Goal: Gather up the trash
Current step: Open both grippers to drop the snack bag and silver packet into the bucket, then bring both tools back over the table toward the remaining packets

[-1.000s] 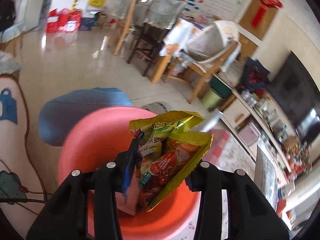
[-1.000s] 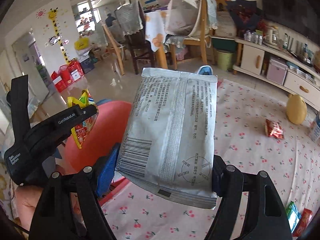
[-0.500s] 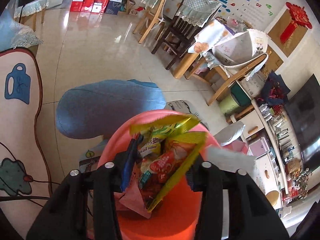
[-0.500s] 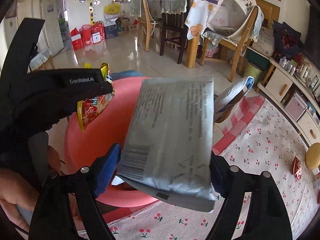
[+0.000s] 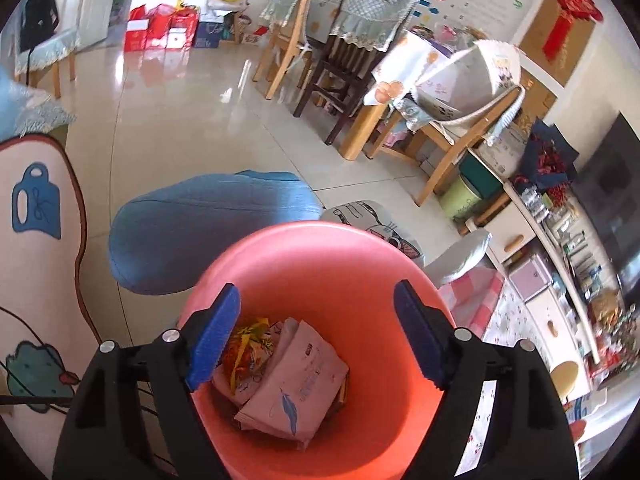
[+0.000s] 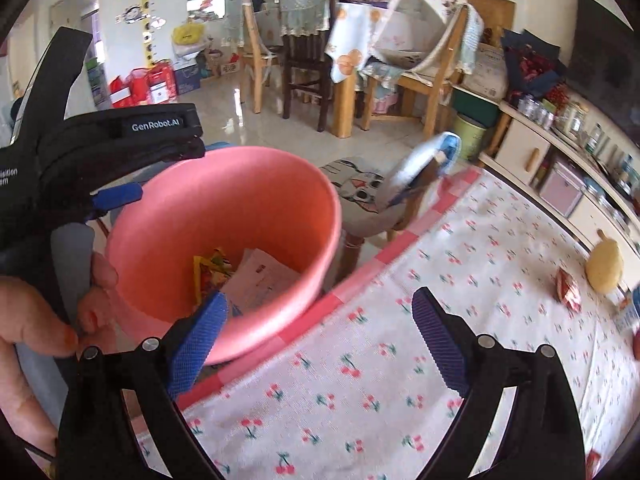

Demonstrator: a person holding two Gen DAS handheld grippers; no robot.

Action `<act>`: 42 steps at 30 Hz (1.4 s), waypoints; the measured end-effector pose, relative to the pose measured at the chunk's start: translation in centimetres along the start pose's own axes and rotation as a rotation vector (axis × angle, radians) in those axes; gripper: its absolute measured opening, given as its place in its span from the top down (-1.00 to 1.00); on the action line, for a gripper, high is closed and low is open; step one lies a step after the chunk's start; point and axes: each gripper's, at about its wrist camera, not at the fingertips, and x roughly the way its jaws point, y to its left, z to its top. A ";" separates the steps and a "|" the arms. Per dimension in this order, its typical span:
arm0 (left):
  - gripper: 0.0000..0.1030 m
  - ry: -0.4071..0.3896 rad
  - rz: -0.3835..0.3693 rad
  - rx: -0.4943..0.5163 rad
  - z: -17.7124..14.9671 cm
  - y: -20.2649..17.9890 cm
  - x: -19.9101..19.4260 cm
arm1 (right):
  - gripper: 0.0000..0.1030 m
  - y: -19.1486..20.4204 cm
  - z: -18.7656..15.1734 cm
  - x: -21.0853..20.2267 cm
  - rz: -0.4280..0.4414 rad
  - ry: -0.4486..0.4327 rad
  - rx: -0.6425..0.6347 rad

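Note:
A pink bucket [image 5: 320,256] stands beside the table and shows in the right wrist view [image 6: 240,184] too. Inside it lie a yellow-red snack bag [image 5: 250,344] and a pale pack [image 5: 298,380]; both also show in the right wrist view, the bag [image 6: 210,270] and the pack [image 6: 262,280]. My left gripper [image 5: 318,336] is open and empty right above the bucket. My right gripper [image 6: 320,332] is open and empty over the bucket's near rim and the table edge. A red wrapper [image 6: 568,290] lies on the tablecloth at far right.
The cherry-print tablecloth [image 6: 400,360] covers the table. A yellow round object [image 6: 604,266] sits near the red wrapper. A stool with a cat cushion [image 6: 360,192] and a blue cushion [image 5: 208,228] stand by the bucket. Chairs and a dining table are behind.
Both grippers have opened. The snack bag has dropped from the left gripper and the grey pack from the right gripper into the bucket.

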 end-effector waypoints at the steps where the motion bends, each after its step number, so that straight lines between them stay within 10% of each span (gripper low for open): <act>1: -0.59 0.006 0.000 0.019 -0.2 -0.4 0.1 | -0.80 -0.5 -0.5 -0.4 -0.008 0.001 0.022; 12: -0.66 0.048 -0.123 0.225 -3.6 -6.2 -0.4 | -0.80 -4.6 -6.0 -6.0 -0.087 -0.023 0.164; 24: -0.74 -0.082 -0.389 0.375 -10.0 -10.1 -6.2 | -0.85 -7.4 -11.8 -14.2 -0.265 -0.189 0.178; 42: -0.75 -0.063 -0.420 0.603 -18.2 -10.0 -13.6 | -0.91 -11.9 -19.1 -19.4 -0.315 -0.213 0.308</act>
